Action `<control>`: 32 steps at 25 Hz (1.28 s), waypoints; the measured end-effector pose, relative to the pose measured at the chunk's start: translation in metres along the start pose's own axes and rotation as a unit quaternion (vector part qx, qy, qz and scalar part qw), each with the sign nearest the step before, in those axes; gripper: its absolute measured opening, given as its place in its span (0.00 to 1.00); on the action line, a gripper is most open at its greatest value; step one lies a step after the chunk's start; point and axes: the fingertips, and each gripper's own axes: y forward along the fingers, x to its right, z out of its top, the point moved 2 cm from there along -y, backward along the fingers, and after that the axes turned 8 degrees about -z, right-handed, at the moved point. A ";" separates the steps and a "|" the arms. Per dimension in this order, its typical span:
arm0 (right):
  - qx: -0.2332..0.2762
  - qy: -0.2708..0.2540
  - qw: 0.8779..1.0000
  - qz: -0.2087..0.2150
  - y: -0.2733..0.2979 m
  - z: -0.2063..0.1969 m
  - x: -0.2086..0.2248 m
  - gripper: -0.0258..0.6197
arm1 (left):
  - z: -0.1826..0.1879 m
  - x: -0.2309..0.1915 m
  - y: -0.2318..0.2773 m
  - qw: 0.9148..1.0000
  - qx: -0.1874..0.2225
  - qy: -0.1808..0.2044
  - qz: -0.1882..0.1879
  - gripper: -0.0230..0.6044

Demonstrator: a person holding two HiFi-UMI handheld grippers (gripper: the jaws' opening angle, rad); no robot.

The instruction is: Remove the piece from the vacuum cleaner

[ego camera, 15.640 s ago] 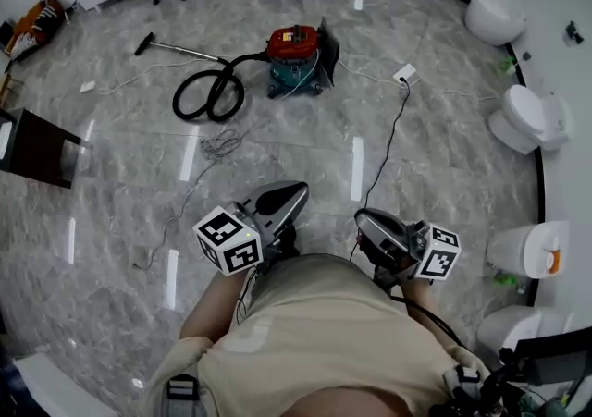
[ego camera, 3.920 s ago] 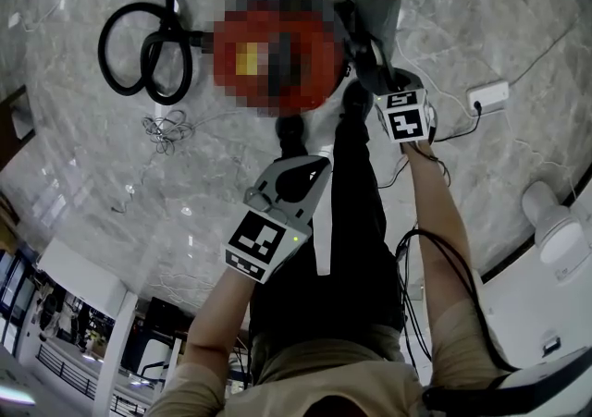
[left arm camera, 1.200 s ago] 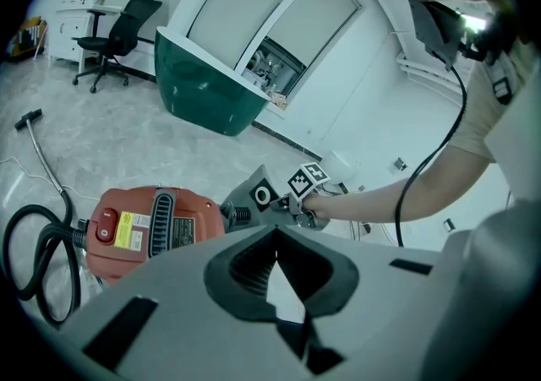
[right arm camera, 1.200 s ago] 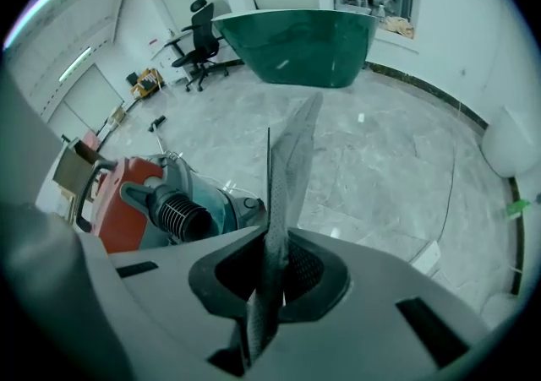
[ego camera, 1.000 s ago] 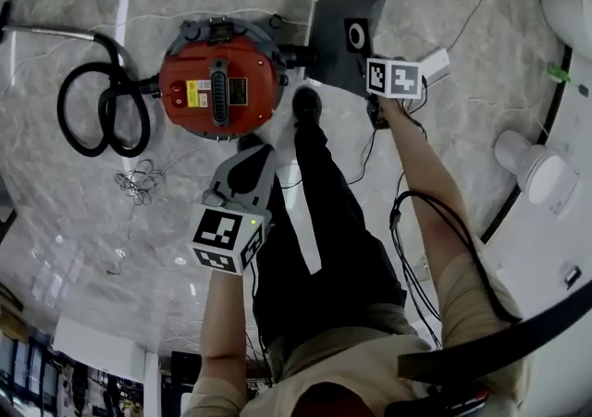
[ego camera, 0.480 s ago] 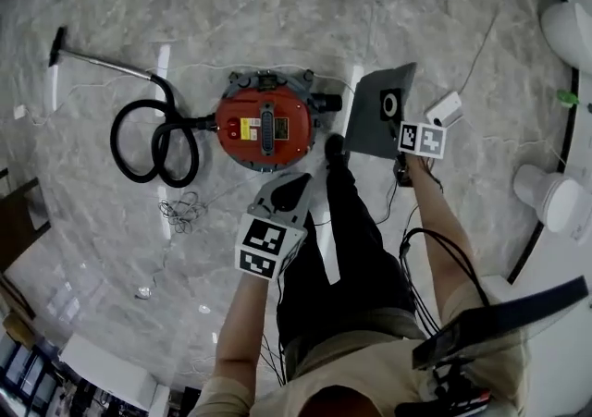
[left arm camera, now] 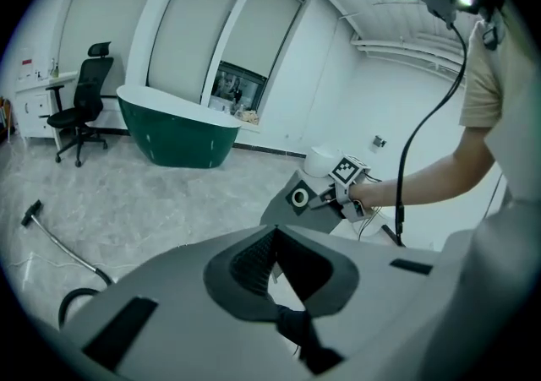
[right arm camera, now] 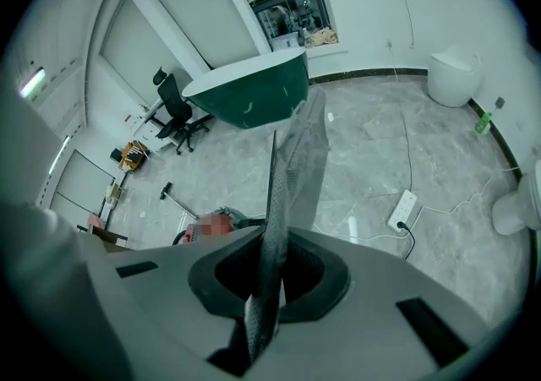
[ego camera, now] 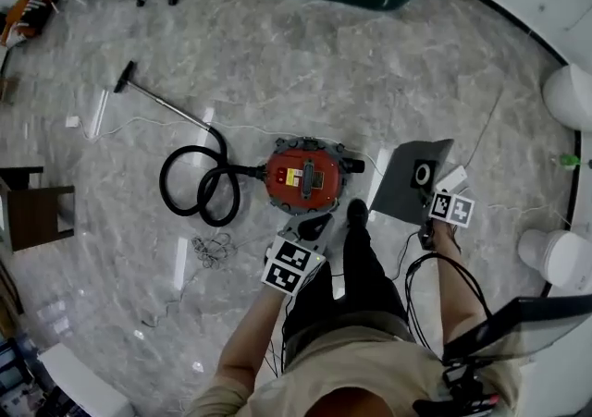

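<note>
At the centre right of the head view, the grey piece point(ego camera: 412, 186) is hanging clear of the red vacuum cleaner point(ego camera: 305, 177), with bare floor point(ego camera: 388, 101) showing between them. The right gripper point(ego camera: 435, 206) is pinching it by its lower right edge, jaws nearly closed on the thin sheet, which is standing edge-on between them in the right gripper view. The left gripper point(ego camera: 314, 224) is hovering just below the vacuum cleaner, its jaws meeting at the tips and carrying nothing. The piece is looking thin, light and rather limp, like woven cloth with a ringed opening. It is probably best taken near that ring, where it seems stiffer, since an edge grip may be letting it flop. Compared with a second ago, both grippers are sitting higher, the vacuum cleaner is appearing smaller and farther off, and the piece, then just beside the red body, is now apart from it
</note>
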 end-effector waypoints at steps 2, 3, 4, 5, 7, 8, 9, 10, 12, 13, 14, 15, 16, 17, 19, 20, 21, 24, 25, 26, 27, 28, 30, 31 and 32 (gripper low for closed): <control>0.010 -0.005 1.000 0.008 -0.019 0.007 -0.012 0.07 | 0.010 0.010 -0.010 1.000 0.004 0.022 -0.005 0.04; 0.014 -0.007 1.000 0.014 -0.029 0.010 -0.018 0.07 | 0.014 0.014 -0.015 0.999 0.007 0.032 -0.008 0.04; 0.019 -0.009 1.000 0.019 -0.038 0.011 -0.024 0.07 | 0.017 0.020 -0.021 0.999 0.009 0.037 -0.011 0.04; 0.024 -0.011 0.999 0.024 -0.048 0.012 -0.029 0.07 | 0.018 0.025 -0.026 0.999 0.010 0.040 -0.016 0.04; 0.039 -0.012 0.999 0.035 -0.068 0.013 -0.039 0.07 | 0.018 0.032 -0.037 0.999 0.006 0.046 -0.022 0.04; 0.046 -0.012 0.998 0.043 -0.078 0.014 -0.045 0.07 | 0.019 0.033 -0.043 0.998 0.004 0.051 -0.023 0.04; 0.051 -0.012 0.997 0.051 -0.087 0.014 -0.051 0.07 | 0.020 0.033 -0.050 0.998 0.004 0.057 -0.021 0.04; 0.055 -0.011 0.997 0.058 -0.097 0.013 -0.057 0.07 | 0.022 0.033 -0.058 0.998 0.007 0.061 -0.017 0.04; 0.058 -0.005 0.996 0.068 -0.114 0.010 -0.066 0.07 | 0.028 0.033 -0.075 0.998 0.022 0.066 -0.008 0.04; 0.060 -0.001 0.996 0.073 -0.123 0.008 -0.070 0.07 | 0.031 0.033 -0.083 0.997 0.034 0.069 -0.002 0.04; 0.064 0.001 0.995 0.079 -0.131 0.007 -0.075 0.07 | 0.034 0.033 -0.092 0.996 0.047 0.074 0.003 0.04; 0.070 0.001 0.994 0.086 -0.141 0.007 -0.081 0.07 | 0.038 0.033 -0.101 0.995 0.058 0.082 0.007 0.04; 0.077 0.000 0.993 0.093 -0.150 0.005 -0.087 0.07 | 0.041 0.034 -0.110 0.994 0.067 0.090 0.009 0.04; 0.085 -0.002 0.991 0.100 -0.160 0.003 -0.093 0.07 | 0.044 0.034 -0.117 0.992 0.074 0.097 0.010 0.04; 0.099 -0.009 0.989 0.111 -0.177 0.000 -0.102 0.07 | 0.049 0.033 -0.128 0.991 0.084 0.104 0.012 0.04; 0.105 -0.013 0.988 0.116 -0.185 -0.003 -0.106 0.07 | 0.049 0.034 -0.131 0.991 0.088 0.104 0.011 0.04; 0.110 -0.015 0.986 0.122 -0.192 -0.007 -0.108 0.07 | 0.049 0.036 -0.132 0.990 0.091 0.103 0.010 0.04; 0.134 -0.012 0.981 0.138 -0.214 -0.017 -0.115 0.07 | 0.048 0.048 -0.130 0.990 0.096 0.103 -0.010 0.04; 0.141 -0.009 0.979 0.144 -0.221 -0.020 -0.117 0.07 | 0.048 0.053 -0.127 0.990 0.095 0.104 -0.020 0.04; 0.147 -0.005 0.978 0.150 -0.229 -0.023 -0.119 0.07 | 0.049 0.058 -0.124 0.990 0.092 0.106 -0.031 0.04; 0.152 0.000 0.976 0.157 -0.236 -0.025 -0.120 0.07 | 0.050 0.063 -0.121 0.989 0.088 0.108 -0.040 0.04; 0.157 0.006 0.974 0.166 -0.242 -0.027 -0.121 0.07 | 0.051 0.069 -0.118 0.989 0.085 0.113 -0.048 0.04; 0.165 0.025 0.968 0.189 -0.253 -0.030 -0.122 0.07 | 0.056 0.080 -0.114 0.988 0.079 0.123 -0.058 0.04; 0.168 0.035 0.964 0.201 -0.258 -0.032 -0.121 0.08 | 0.060 0.085 -0.113 0.987 0.079 0.127 -0.060 0.04; 0.171 0.045 0.961 0.211 -0.263 -0.033 -0.119 0.08 | 0.063 0.090 -0.114 0.987 0.081 0.128 -0.061 0.04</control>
